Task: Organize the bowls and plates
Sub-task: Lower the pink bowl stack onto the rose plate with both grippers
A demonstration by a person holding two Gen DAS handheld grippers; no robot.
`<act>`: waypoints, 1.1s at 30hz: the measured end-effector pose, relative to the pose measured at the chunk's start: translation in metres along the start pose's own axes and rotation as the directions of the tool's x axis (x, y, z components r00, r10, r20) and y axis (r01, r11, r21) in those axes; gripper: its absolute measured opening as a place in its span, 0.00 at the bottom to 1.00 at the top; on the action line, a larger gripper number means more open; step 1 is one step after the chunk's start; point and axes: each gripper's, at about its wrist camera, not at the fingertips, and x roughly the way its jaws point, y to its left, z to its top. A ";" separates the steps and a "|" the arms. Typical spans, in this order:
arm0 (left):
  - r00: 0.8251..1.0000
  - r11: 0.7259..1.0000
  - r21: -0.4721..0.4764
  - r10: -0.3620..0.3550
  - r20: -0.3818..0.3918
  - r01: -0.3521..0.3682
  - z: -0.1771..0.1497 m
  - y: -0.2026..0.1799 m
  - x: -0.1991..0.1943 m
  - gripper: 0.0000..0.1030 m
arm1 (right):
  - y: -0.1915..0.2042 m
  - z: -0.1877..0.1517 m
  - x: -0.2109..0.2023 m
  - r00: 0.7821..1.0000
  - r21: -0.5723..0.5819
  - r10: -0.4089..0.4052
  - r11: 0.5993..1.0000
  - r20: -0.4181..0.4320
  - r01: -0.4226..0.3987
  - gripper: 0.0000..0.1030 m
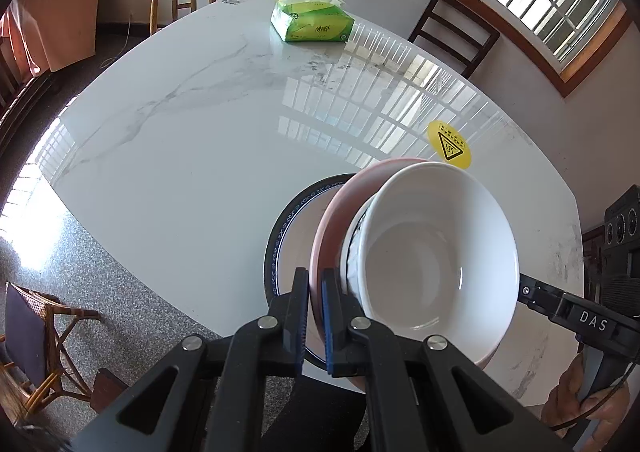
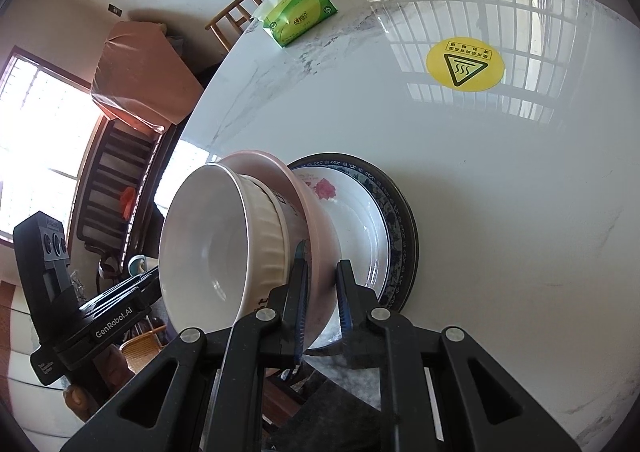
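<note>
Gripping the pink bowl (image 1: 332, 220) by its rim from opposite sides, both grippers are clamped shut on it: the left gripper (image 1: 315, 292) pinches the near edge in its own view, and the right gripper (image 2: 322, 284) has one finger inside the rim and one outside. The white bowl (image 1: 432, 260) nests inside the pink one and hides most of its inside; its outer wall shows ribs and dark printing, too cut off to read. The pair sits over the plate (image 2: 376, 228), which has a blue patterned band and a pink flower, half covered by the bowls. A dark rim around the plate may be a second plate beneath, but I cannot tell. Whether the pink bowl rests on the plate or hangs just above it is also hidden. All of this is at the near edge of the marble table (image 1: 192, 140). Counted: two bowls, one plate for certain, two grippers, one green tissue pack (image 1: 312, 18) at the far end, and one round yellow sticker (image 2: 464, 64) near the stack. Part of a hand (image 1: 588, 404) on the right gripper's handle shows at the left view's edge.
</note>
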 end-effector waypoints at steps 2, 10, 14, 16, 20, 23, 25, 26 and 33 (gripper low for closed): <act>1.000 1.000 0.003 0.003 0.001 -0.003 0.001 0.000 0.001 0.04 | -0.001 0.000 0.001 1.000 0.002 0.000 1.000 -0.003 0.000 0.15; 1.000 1.000 0.016 0.017 0.005 -0.017 0.002 0.000 0.006 0.04 | -0.003 0.002 0.006 1.000 0.013 0.004 1.000 -0.011 -0.004 0.15; 1.000 1.000 0.020 0.022 0.008 -0.022 0.002 0.001 0.008 0.04 | -0.004 0.002 0.009 1.000 0.018 0.005 1.000 -0.017 -0.005 0.15; 1.000 0.999 0.022 0.026 0.010 -0.026 0.002 0.001 0.009 0.04 | -0.005 0.002 0.010 1.000 0.021 0.006 1.000 -0.019 -0.006 0.15; 1.000 0.999 0.023 0.030 0.008 -0.031 0.004 0.002 0.012 0.04 | -0.006 0.003 0.013 1.000 0.028 0.013 1.000 -0.024 -0.012 0.15; 0.999 0.999 0.024 0.034 0.006 -0.034 0.005 0.003 0.013 0.04 | -0.007 0.003 0.016 1.000 0.031 0.015 0.999 -0.026 -0.015 0.15; 0.999 0.999 0.024 0.036 0.005 -0.036 0.005 0.004 0.014 0.04 | -0.009 0.002 0.018 0.999 0.035 0.019 0.999 -0.029 -0.018 0.15; 0.999 0.999 0.024 0.037 0.003 -0.037 0.005 0.004 0.015 0.04 | -0.009 0.002 0.019 0.999 0.036 0.020 0.999 -0.031 -0.018 0.15; 0.999 0.999 0.029 0.043 0.007 -0.044 0.006 0.005 0.017 0.04 | -0.012 0.002 0.024 0.999 0.044 0.025 0.999 -0.038 -0.024 0.15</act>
